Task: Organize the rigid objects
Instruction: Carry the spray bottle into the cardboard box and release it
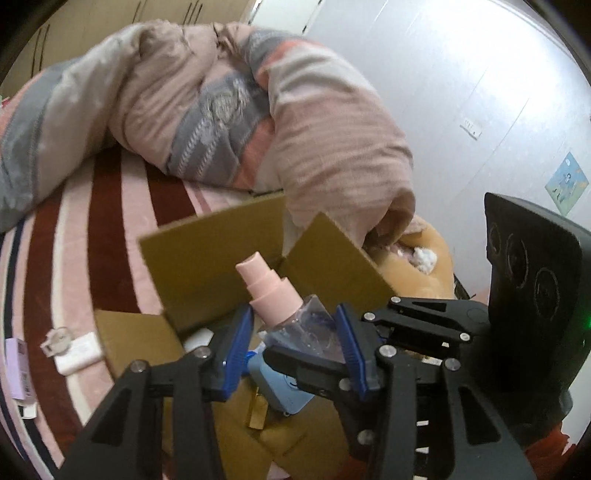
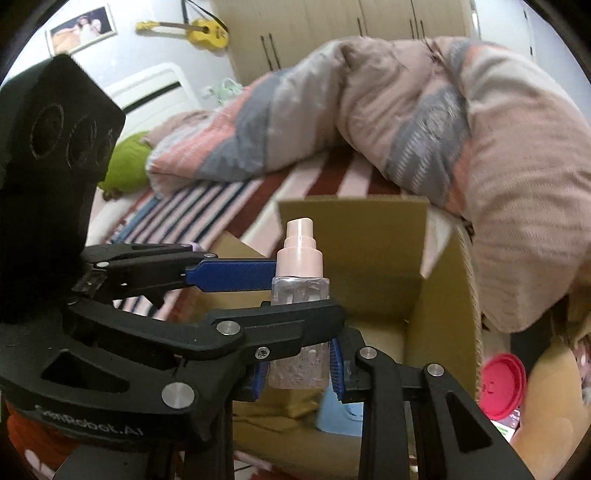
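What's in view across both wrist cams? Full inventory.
spray bottle: 1, clear with pink top, held above the box
cardboard box: 1, brown, flaps open, on the bed
blue item: 1, light blue, inside the box
quilt: 1, pink and grey, bunched behind the box
bedsheet: 1, maroon and pink stripes, under everything
white item: 1, on the sheet left of the box
red lid: 1, right of the box
toy guitar: 1, yellow, on the wall
green plush: 1, far end of the bed
left gripper: black with blue pads, on the bottle
right gripper: same, on the bottle's base
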Motion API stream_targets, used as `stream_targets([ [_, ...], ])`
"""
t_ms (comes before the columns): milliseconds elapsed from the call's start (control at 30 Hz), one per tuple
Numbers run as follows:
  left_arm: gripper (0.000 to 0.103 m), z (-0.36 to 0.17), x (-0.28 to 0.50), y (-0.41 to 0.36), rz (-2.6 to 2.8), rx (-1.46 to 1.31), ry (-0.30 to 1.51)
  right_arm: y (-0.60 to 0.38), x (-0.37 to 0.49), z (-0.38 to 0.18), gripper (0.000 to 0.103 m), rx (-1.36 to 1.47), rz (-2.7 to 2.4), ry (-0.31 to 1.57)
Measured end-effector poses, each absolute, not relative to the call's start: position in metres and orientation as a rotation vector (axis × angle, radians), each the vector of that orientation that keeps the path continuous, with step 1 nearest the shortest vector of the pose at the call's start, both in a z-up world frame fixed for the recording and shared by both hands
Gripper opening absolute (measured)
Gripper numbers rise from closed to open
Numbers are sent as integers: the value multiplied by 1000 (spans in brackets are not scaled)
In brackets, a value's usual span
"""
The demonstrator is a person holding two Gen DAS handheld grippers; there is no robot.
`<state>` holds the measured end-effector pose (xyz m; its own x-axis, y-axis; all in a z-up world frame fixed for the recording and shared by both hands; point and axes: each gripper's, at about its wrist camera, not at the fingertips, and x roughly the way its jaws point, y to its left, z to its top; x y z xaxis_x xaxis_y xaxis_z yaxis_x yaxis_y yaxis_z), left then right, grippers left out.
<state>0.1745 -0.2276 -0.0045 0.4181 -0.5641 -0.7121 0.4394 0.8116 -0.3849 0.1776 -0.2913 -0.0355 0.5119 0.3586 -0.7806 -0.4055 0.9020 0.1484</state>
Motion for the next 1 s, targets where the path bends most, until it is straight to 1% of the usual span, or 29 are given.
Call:
stream_targets([
  [100,43,-17,180,-236,-616,-122,973,-294,182,-48,22,-91,432,948],
  [167,48,-19,182,-237,-596,-107,971,-294,183,-55,23,-112,411,965],
  [200,60,-19,182,-235,-595,-105,968,-295,185,-58,26,-121,400,975],
  [233,71,-17,182,-233,-592,-105,958,-295,186,-60,33,-120,394,981],
  [267,75,-16,180,-230,-586,-102,948,-297,186,-60,40,-109,397,989],
  [300,78,-14,179,-227,-580,-98,940,-298,186,-60,41,-98,402,991],
  [467,80,-1,170,-197,-552,-130,906,-285,179,-49,42,-126,398,946],
  [600,83,15,157,-152,-495,-162,854,-263,172,-35,42,-154,430,904],
  [733,83,24,138,-103,-422,-183,819,-226,166,-23,45,-182,480,878],
  [800,83,25,128,-77,-388,-206,801,-204,161,-21,48,-195,509,866],
  [1000,83,6,105,4,-248,-259,792,-136,157,-38,48,-232,621,882],
])
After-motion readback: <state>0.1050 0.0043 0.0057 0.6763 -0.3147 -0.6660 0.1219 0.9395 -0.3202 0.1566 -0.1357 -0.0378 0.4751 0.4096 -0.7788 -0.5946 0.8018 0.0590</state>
